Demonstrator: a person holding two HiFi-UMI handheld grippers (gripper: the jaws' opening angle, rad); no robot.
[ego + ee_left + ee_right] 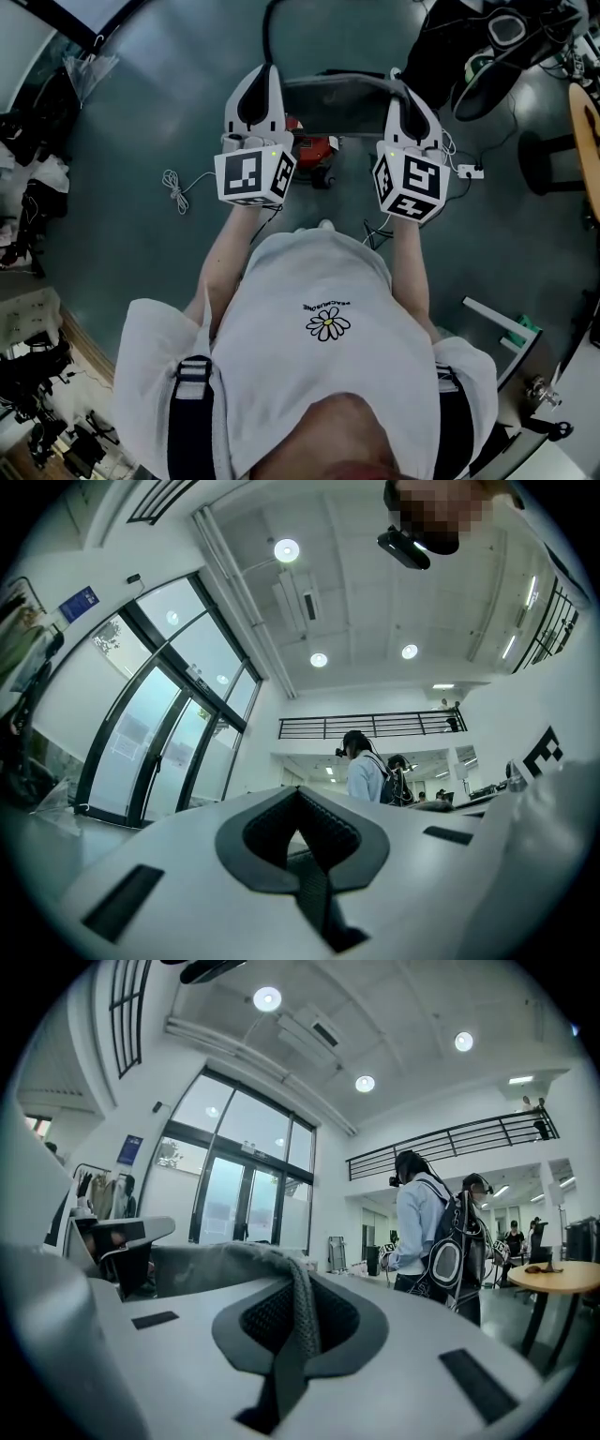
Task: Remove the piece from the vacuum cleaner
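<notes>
Piece [339, 101], grey, held up above red vacuum cleaner [317, 146]. Right claw [397, 81] pinches one end of piece. Left claw [269, 75] pressed together at other end.

On your white T-shirt [281, 375], a small line of print [327, 307] sits just above a daisy drawing. It lies upside down in the head view and seems to read PEACEMINUSONE. The left cube [253, 176] and right cube [410, 185] bear only black-and-white square patterns. The blue wall sign [78, 603] is too small to read.
</notes>
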